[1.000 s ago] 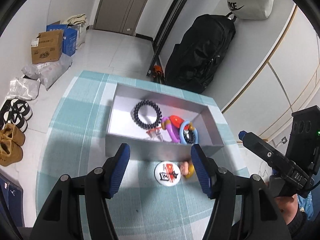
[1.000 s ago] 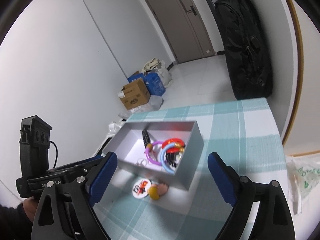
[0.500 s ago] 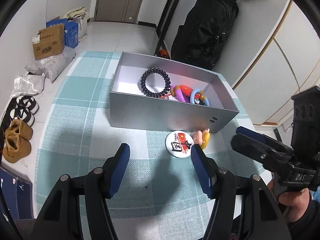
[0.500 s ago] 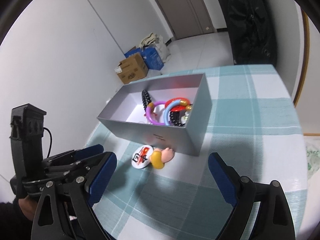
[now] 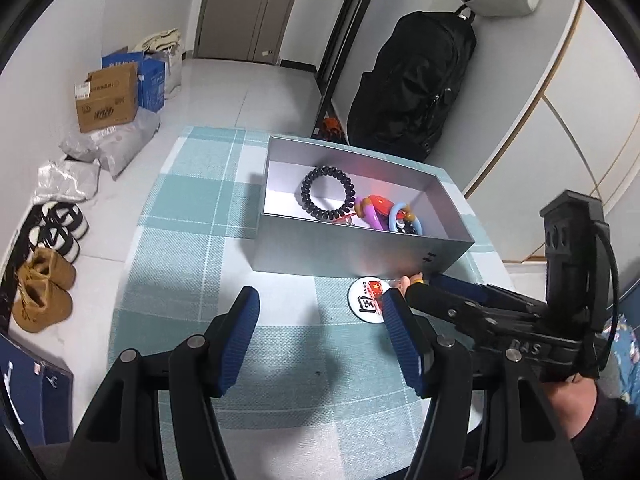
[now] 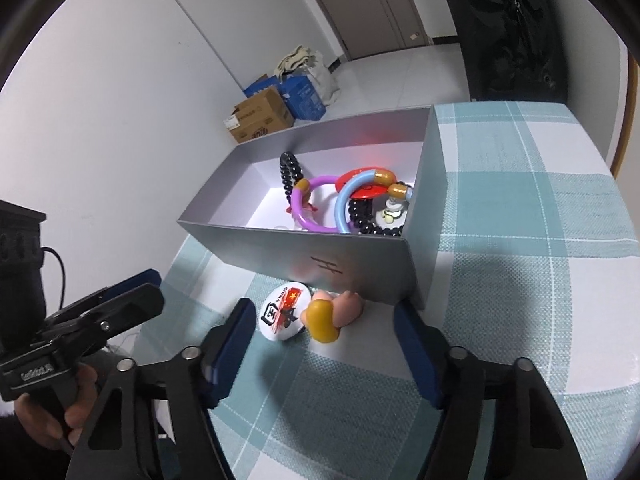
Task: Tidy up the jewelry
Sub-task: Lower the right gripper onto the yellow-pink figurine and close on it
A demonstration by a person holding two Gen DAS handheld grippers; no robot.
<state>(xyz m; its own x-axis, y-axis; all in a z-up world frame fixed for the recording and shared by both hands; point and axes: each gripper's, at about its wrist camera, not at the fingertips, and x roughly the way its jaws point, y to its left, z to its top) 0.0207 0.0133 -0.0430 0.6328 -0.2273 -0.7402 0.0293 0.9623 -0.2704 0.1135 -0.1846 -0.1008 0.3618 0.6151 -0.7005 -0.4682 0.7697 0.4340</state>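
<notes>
A grey open box [image 5: 352, 252] [image 6: 320, 248] stands on the checked tablecloth. It holds a black bead bracelet [image 5: 328, 196] [image 6: 290, 174], a purple ring [image 6: 310, 208], a blue ring [image 6: 352, 196] and a red piece [image 5: 380, 204]. In front of the box lie a round white badge [image 5: 366, 300] [image 6: 282, 312] and a small pink and yellow figure [image 6: 332, 314]. My right gripper [image 6: 324, 328] is open, low over the table, with its fingers on either side of the badge and figure. My left gripper [image 5: 320, 332] is open and empty, to the left of the badge.
The teal checked tablecloth [image 5: 180, 248] covers a small table. On the floor to the left are cardboard boxes [image 5: 106, 96], plastic bags and shoes [image 5: 44, 288]. A black bag [image 5: 412, 84] leans on the wall behind the table.
Both grippers have come down and closer to the table. My right gripper has moved in on the badge and figure, which now lie between its fingers.
</notes>
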